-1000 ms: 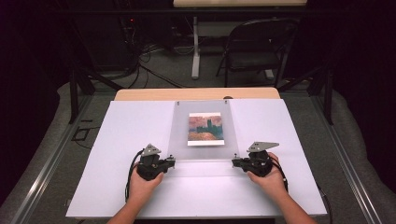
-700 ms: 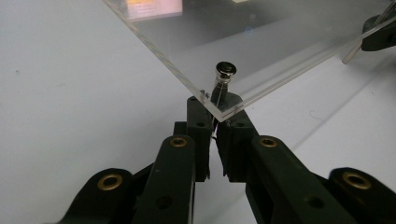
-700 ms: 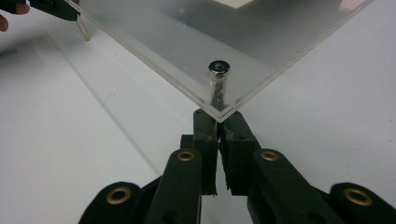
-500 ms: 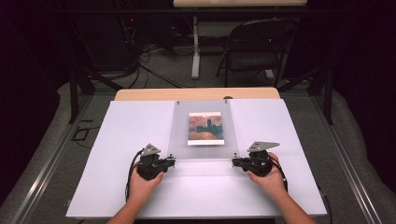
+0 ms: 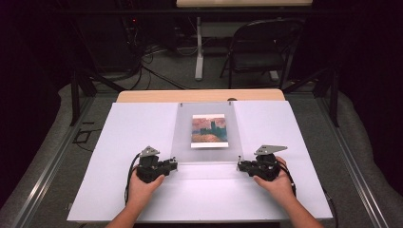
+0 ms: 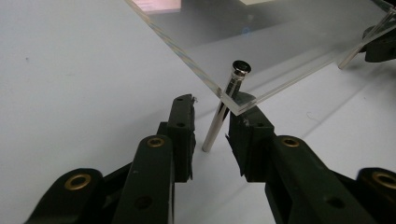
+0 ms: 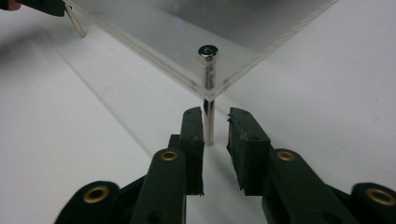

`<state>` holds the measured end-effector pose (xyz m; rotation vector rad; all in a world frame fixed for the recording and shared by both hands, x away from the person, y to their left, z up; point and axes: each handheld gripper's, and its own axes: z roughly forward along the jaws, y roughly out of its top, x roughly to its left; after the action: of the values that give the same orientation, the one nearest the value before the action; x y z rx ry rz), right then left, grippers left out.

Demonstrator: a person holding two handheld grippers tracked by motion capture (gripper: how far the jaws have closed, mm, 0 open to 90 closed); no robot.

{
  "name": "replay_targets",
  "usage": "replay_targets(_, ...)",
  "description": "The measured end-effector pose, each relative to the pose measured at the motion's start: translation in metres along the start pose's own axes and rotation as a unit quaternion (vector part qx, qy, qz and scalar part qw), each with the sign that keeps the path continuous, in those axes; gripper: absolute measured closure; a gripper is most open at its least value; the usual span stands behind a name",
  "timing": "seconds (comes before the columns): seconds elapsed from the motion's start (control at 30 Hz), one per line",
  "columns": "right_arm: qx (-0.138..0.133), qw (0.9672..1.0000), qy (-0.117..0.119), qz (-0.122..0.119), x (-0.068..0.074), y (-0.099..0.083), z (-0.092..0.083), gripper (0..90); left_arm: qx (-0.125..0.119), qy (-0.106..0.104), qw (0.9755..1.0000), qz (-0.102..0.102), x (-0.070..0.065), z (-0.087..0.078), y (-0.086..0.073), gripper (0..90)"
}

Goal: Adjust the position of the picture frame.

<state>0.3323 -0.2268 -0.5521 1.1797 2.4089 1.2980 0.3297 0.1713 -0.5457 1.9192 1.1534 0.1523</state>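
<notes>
- A clear acrylic frame (image 5: 207,133), two sheets with a small landscape picture (image 5: 208,130) sandwiched between them, sits on the white table (image 5: 142,123), with the picture towards the far half of the panel.
- The frame stands off the table on slim metal posts at its corners. The near edge is raised, and both near posts can be seen going down to the table under the sheet.
- The person has a gripper at each near corner: the left gripper (image 5: 175,164) at the near left corner, the right gripper (image 5: 239,165) at the near right one. Working both corners at once looks like a way to keep the panel level and stop it from twisting on its posts.
- In the left gripper view, the left gripper (image 6: 210,128) has the left post (image 6: 223,108) standing in the gap between its jaws. That post leans, its capped head poking up through the corner of the sheet.
- Its jaws have just been opening and now stand a little apart. The post is between them, the pads do not press on it, and the right-hand pad sits close under the corner of the sheet.
- In the right gripper view, the right gripper (image 7: 215,126) has the right post (image 7: 208,100) upright between its jaws, close against the left-hand pad.
- These jaws have also just been opening to a narrow gap, so the post looks released rather than pinched.
- My guess is that both posts have just been let go.
</notes>
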Motion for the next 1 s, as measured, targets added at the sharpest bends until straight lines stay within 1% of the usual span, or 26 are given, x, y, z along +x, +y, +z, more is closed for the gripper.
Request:
replay_targets(0.03, 0.000, 1.0000, -0.001, 0.001, 0.000, -0.001, -0.001, 70.1, 0.001, -0.002, 1.0000, 0.000, 0.000, -0.001, 0.000, 68.0)
replay_targets(0.07, -0.001, 1.0000, -0.004, 0.000, 0.000, -0.001, -0.002, 68.5, -0.003, 0.002, 1.0000, 0.002, 0.000, -0.003, 0.000, 66.4)
replay_targets(0.1, -0.006, 1.0000, -0.005, -0.001, -0.001, -0.001, -0.003, 66.9, -0.006, 0.000, 1.0000, 0.000, 0.000, -0.005, 0.000, 64.8)
replay_targets(0.13, -0.005, 1.0000, -0.005, 0.003, 0.000, -0.001, -0.005, 65.1, -0.006, -0.001, 1.0000, 0.001, 0.001, -0.007, -0.001, 62.7)
replay_targets(0.17, -0.005, 1.0000, -0.005, 0.002, -0.001, -0.002, -0.006, 63.2, -0.007, 0.003, 1.0000, 0.003, 0.001, -0.009, -0.002, 60.6)
replay_targets(0.2, -0.006, 1.0000, -0.004, 0.000, 0.000, -0.003, -0.010, 58.5, -0.005, 0.002, 1.0000, 0.002, 0.002, -0.012, -0.002, 56.8)
replay_targets(0.23, -0.006, 1.0000, -0.004, 0.000, 0.000, -0.003, -0.010, 58.5, -0.004, 0.003, 1.0000, 0.001, 0.004, -0.014, -0.003, 56.8)
replay_targets(0.3, -0.008, 0.9999, -0.010, -0.010, 0.001, -0.005, -0.013, 54.7, -0.003, 0.004, 1.0000, -0.004, 0.006, -0.019, -0.004, 54.8)
replay_targets(0.37, -0.004, 0.9999, -0.010, -0.007, 0.002, -0.009, -0.019, 52.2, -0.002, 0.004, 1.0000, -0.008, 0.009, -0.025, -0.005, 52.2)
replay_targets(0.4, -0.004, 0.9999, -0.010, -0.007, 0.002, -0.009, -0.019, 52.2, -0.003, 0.005, 0.9999, -0.009, 0.009, -0.028, -0.006, 52.2)
replay_targets(0.43, -0.002, 0.9998, -0.016, -0.013, 0.002, -0.011, -0.023, 50.8, -0.008, 0.009, 0.9999, -0.006, 0.011, -0.035, -0.006, 51.2)
replay_targets(0.47, -0.002, 0.9998, -0.016, -0.013, 0.002, -0.011, -0.023, 50.8, -0.008, 0.009, 0.9999, -0.006, 0.011, -0.035, -0.006, 50.4)
replay_targets(0.53, -0.004, 0.9997, -0.021, -0.014, 0.001, -0.012, -0.027, 49.5, -0.009, 0.012, 0.9999, -0.004, 0.012, -0.041, -0.006, 50.3)
replay_targets(0.6, -0.005, 0.9996, -0.026, -0.013, 0.000, -0.012, -0.032, 48.7, -0.016, 0.019, 0.9997, 0.001, 0.013, -0.046, -0.005, 48.6)
replay_targets(0.73, -0.013, 0.9991, -0.041, -0.004, -0.002, -0.011, -0.043, 46.1, -0.019, 0.029, 0.9994, 0.006, 0.015, -0.056, -0.002, 46.2)
replay_targets(0.8, -0.020, 0.9989, -0.043, 0.000, -0.003, -0.010, -0.047, 45.1, -0.020, 0.029, 0.9994, 0.006, 0.015, -0.059, 0.000, 44.7)
replay_targets(0.83, -0.022, 0.9987, -0.046, 0.001, -0.003, -0.009, -0.050, 45.5, -0.022, 0.029, 0.9993, 0.006, 0.015, -0.061, 0.001, 44.7)
replay_targets(0.9, -0.023, 0.9988, -0.044, 0.004, -0.003, -0.006, -0.053, 47.0, -0.026, 0.034, 0.9990, 0.009, 0.016, -0.064, 0.004, 44.7)
replay_targets(0.97, -0.026, 0.9985, -0.047, -0.004, -0.003, -0.004, -0.054, 47.4, -0.032, 0.038, 0.9987, 0.007, 0.017, -0.066, 0.007, 44.5)
replay_targets(1.0, -0.023, 0.9985, -0.049, -0.008, -0.002, -0.002, -0.055, 47.4, -0.034, 0.035, 0.9988, 0.005, 0.018, -0.067, 0.010, 44.8)
